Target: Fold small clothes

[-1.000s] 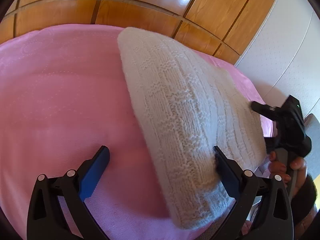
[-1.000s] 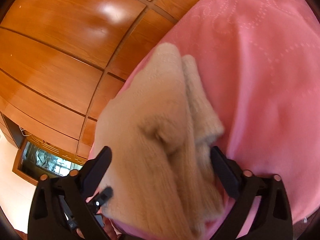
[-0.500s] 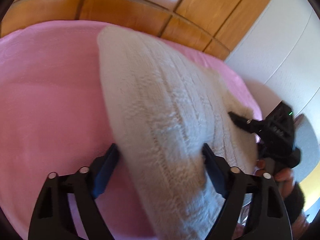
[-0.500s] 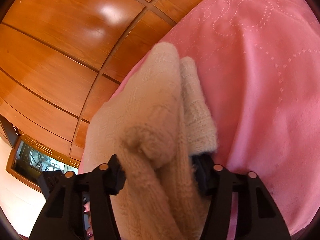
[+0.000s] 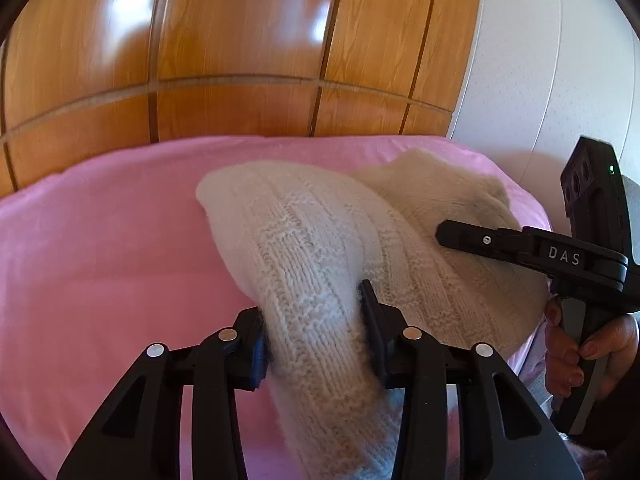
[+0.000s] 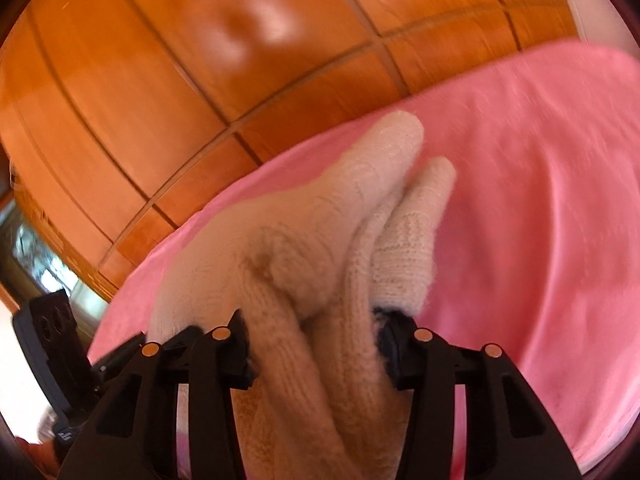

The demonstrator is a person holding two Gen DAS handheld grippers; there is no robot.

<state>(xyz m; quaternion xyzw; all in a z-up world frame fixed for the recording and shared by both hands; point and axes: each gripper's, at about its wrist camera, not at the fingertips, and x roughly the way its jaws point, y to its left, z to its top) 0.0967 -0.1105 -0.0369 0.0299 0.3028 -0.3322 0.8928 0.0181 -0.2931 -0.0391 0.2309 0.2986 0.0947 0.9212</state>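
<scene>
Over the pink cover (image 5: 100, 248), both closing hand-held grippers (image 5: 316, 326) (image 6: 316, 344) pinch the knit garment (image 5: 320, 240); only the left view shows a hand (image 5: 588, 344).

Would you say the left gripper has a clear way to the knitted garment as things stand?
Yes, it seems so: the left gripper is already closing on a bunched fold of the knitted garment, with nothing else between; the right gripper is closing on it too.

A bed covered by a smooth pink sheet (image 5: 100, 260) carries a cream cable-knit woollen garment (image 5: 304, 248), bunched near its right edge.
</scene>
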